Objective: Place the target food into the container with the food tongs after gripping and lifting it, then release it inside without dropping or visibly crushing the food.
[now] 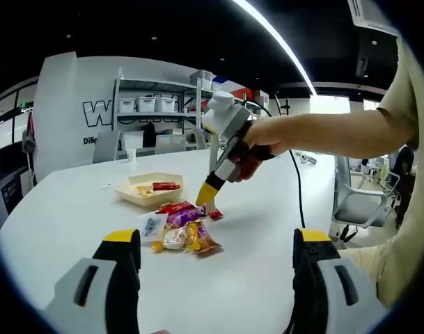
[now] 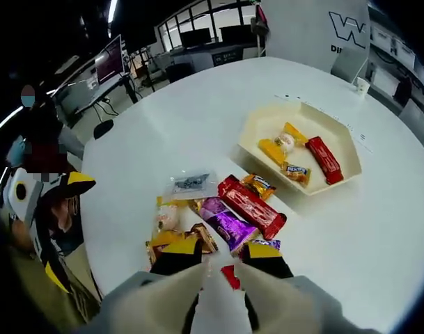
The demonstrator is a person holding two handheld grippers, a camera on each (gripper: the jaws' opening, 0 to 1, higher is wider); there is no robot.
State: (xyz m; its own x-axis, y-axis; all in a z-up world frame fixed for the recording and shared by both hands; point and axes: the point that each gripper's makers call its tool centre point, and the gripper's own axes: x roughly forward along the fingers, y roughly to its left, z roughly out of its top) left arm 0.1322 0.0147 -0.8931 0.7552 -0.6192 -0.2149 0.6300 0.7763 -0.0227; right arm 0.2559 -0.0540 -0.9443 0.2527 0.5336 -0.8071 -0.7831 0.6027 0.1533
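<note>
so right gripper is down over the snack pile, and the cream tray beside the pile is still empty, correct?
Not quite. The right gripper is down at the snack pile, but the cream tray is not empty: the right gripper view shows several wrapped snacks in it, including a red bar and orange packets. The rest stands.
</note>
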